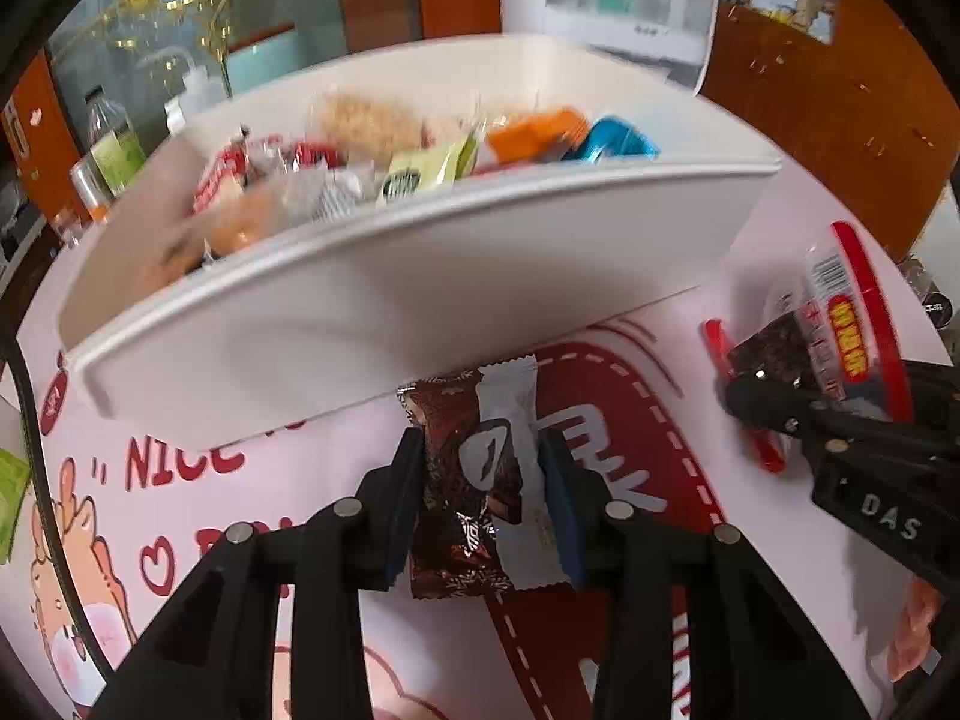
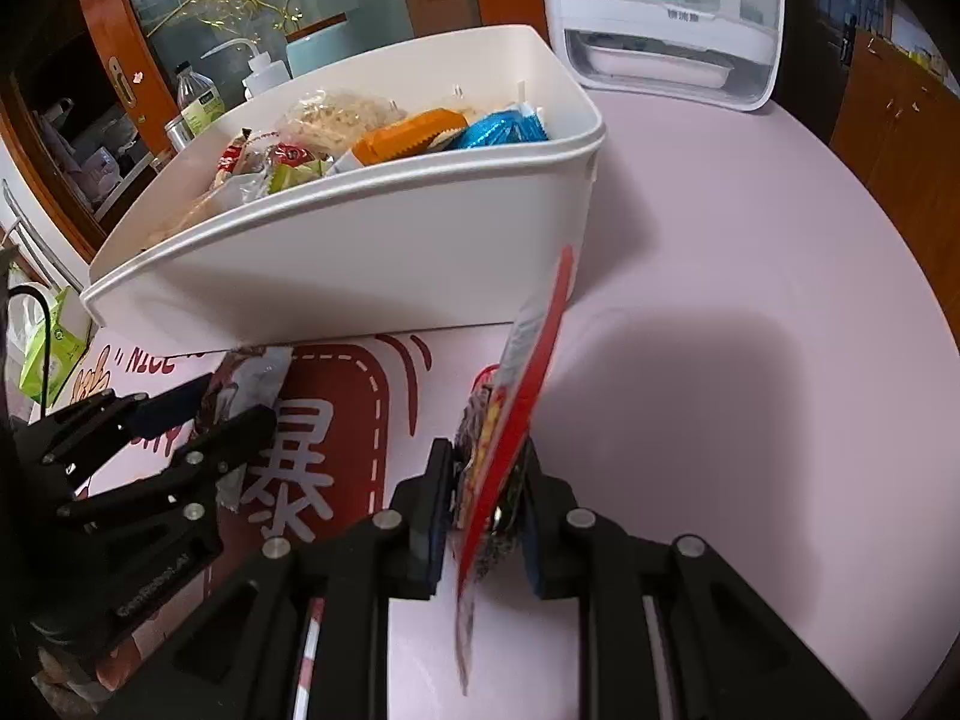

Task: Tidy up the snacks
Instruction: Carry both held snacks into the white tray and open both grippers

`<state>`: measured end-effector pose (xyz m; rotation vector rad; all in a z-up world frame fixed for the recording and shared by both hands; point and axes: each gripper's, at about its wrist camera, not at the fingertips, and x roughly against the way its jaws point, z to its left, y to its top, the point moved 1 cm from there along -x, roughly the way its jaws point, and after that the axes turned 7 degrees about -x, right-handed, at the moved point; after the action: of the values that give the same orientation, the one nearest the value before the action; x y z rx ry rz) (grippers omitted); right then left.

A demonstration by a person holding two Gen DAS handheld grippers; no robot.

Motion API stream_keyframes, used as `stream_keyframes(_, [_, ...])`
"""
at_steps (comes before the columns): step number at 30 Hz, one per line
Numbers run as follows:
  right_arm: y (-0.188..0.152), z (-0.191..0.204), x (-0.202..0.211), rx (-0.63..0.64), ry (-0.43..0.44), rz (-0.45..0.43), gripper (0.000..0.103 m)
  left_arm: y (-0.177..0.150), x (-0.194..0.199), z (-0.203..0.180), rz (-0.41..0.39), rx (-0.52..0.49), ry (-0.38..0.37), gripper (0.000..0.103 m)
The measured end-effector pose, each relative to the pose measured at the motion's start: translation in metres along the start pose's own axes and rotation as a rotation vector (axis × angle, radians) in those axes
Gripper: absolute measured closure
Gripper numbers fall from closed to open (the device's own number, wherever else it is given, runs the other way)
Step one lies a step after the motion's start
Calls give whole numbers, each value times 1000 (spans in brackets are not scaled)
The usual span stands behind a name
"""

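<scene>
A white bin (image 1: pixel 390 276) holding several wrapped snacks stands on the pink table; it also shows in the right wrist view (image 2: pixel 372 252). My left gripper (image 1: pixel 480 474) is shut on a brown and white snack packet (image 1: pixel 480 480), held just in front of the bin's near wall. My right gripper (image 2: pixel 486 492) is shut on a red-edged clear snack packet (image 2: pixel 510 408), held on edge, right of the bin's near corner. The right gripper (image 1: pixel 774 414) with its packet (image 1: pixel 840 312) shows at the right of the left wrist view. The left gripper (image 2: pixel 234 408) shows at the left of the right wrist view.
A pink mat with red print (image 1: pixel 600 372) covers the table. A white appliance (image 2: pixel 666 18) stands behind the bin. Bottles (image 2: pixel 198 96) stand at the back left. A green packet (image 2: pixel 54 336) lies at the table's left edge. Wooden cabinets (image 2: pixel 900 120) are at the right.
</scene>
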<state>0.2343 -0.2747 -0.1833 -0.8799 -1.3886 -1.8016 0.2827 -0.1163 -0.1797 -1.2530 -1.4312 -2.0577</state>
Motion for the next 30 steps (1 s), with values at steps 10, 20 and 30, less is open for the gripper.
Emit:
stream_keyframes(10, [-3,20,55,-4,43,-111,83,-1,78,5,-138,-39,9,67])
stream_keyframes(20, [38,58,133,45,81,-313,83,34,151,42,-242,-26,106,67])
stream_keyframes(30, [107,101,174,92,75,-474,83,94,182,86,-290,12,224,66])
